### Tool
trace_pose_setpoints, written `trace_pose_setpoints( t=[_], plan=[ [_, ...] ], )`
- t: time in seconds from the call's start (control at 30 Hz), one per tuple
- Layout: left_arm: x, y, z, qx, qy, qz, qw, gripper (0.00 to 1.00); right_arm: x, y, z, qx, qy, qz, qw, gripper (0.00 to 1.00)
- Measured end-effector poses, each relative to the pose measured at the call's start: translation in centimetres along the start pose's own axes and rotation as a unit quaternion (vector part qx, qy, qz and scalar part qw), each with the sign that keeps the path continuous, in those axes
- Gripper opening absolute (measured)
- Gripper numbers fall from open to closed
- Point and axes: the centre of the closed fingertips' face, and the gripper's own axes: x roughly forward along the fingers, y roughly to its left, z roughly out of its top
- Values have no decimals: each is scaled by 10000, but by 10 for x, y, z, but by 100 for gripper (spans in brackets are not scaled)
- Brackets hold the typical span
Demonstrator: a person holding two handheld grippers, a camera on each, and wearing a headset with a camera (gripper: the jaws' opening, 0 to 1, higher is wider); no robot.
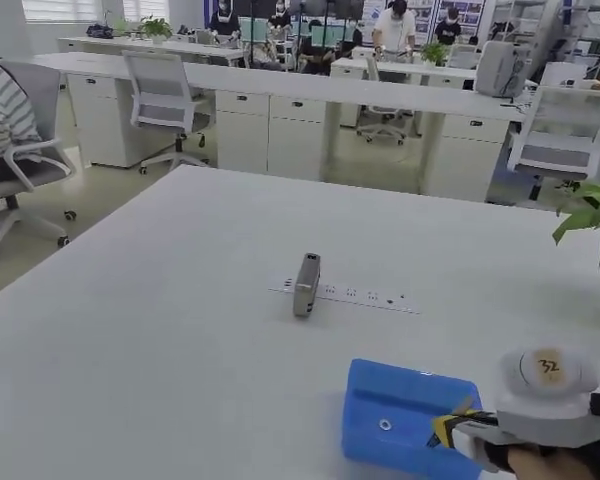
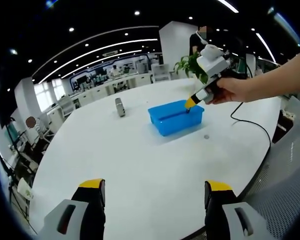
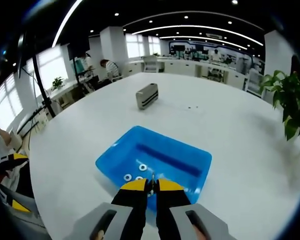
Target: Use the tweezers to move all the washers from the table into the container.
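Closest in, the right gripper (image 1: 445,428) is cut off by the head view's bottom edge. The tweezers (image 3: 152,176) show as a thin tip past its jaws, too small to tell what they carry. Those jaws are pressed together on the tweezers above the blue container (image 3: 185,159), where three washers (image 3: 143,167) lie just ahead of the tip. The left gripper (image 2: 155,185) is empty, jaws wide apart, well back over the white table (image 2: 115,165). A grey box (image 3: 147,95) stands beyond the container, with office desks (image 1: 280,95) behind.
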Motion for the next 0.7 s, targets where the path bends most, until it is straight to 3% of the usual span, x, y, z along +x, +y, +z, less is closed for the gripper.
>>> trace_pose_setpoints(
  t=[0.27, 0.7],
  plan=[
    [2, -2, -4, 39, 114, -37, 9999, 84, 5, 1, -4, -52, 9, 12, 10000, 2],
    [1, 0, -3, 38, 88, 2, 10000, 83, 3, 0, -5, 61, 81, -8, 9999, 3]
  ],
)
